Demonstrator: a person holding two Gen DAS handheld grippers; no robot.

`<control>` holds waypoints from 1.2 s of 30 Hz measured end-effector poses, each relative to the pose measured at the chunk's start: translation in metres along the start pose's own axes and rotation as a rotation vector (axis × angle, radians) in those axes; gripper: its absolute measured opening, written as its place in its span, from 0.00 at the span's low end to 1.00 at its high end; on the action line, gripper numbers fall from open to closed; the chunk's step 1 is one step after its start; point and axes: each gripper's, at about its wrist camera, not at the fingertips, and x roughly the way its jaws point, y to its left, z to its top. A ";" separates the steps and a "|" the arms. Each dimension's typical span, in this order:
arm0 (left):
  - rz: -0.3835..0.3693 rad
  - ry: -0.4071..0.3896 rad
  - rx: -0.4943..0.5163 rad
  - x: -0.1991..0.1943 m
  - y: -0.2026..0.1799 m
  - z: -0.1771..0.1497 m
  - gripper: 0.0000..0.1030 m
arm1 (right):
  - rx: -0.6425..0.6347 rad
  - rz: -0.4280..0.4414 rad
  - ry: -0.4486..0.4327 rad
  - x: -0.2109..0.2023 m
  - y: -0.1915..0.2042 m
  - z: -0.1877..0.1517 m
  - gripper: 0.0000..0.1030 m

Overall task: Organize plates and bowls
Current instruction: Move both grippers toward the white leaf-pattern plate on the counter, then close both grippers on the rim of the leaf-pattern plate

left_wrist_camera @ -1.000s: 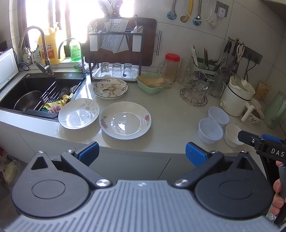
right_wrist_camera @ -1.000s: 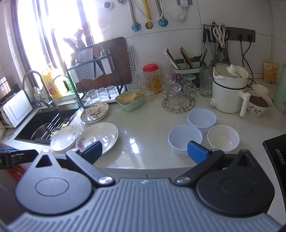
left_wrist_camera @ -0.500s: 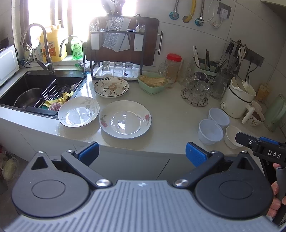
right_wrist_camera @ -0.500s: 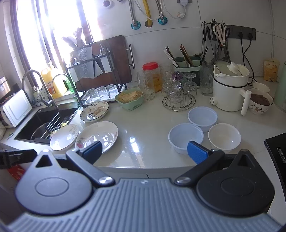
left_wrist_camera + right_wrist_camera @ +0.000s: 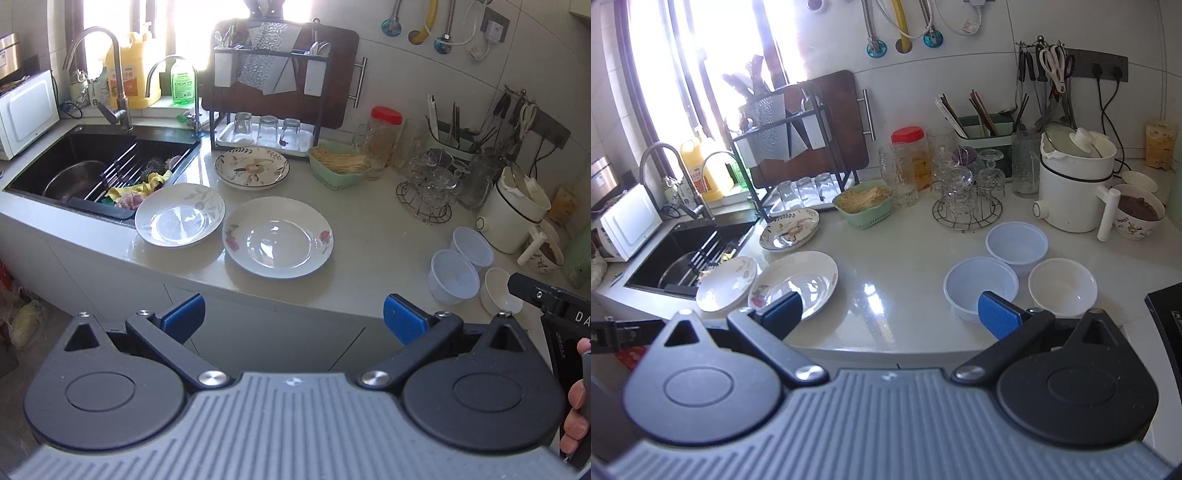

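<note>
Stock at hand: my left gripper (image 5: 291, 320) and right gripper (image 5: 889, 316), blue-padded fingers (image 5: 404, 320) spread wide on both, nothing held, both short of the pale stone desk (image 5: 376, 221). Plates, left group by the black sink (image 5: 88, 162): white glazed plate with grey leaf print (image 5: 180, 219), white plate with pink flowers (image 5: 277, 236) just beside it, floral-patterned dish (image 5: 252, 167) behind. Bowls, right group: two translucent plastic bowls (image 5: 980, 287) (image 5: 1016, 245) and one white ceramic bowl (image 5: 1062, 286), close together. Risks, as I judge them: glazed rims are thin and slick, so a shallow pinch could slip; the leaf plate sits at the sink edge and could be nudged in; the light plastic bowls may skid or flex when gripped.
</note>
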 end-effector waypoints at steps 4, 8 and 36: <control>-0.002 0.000 0.014 0.007 -0.005 0.010 1.00 | 0.007 0.016 0.000 0.008 -0.001 0.003 1.00; -0.001 0.021 0.035 0.019 -0.002 0.022 1.00 | -0.030 -0.054 0.014 0.020 0.004 0.000 1.00; -0.140 0.127 0.160 0.177 0.162 0.129 1.00 | 0.165 -0.087 0.074 0.131 0.133 0.010 0.98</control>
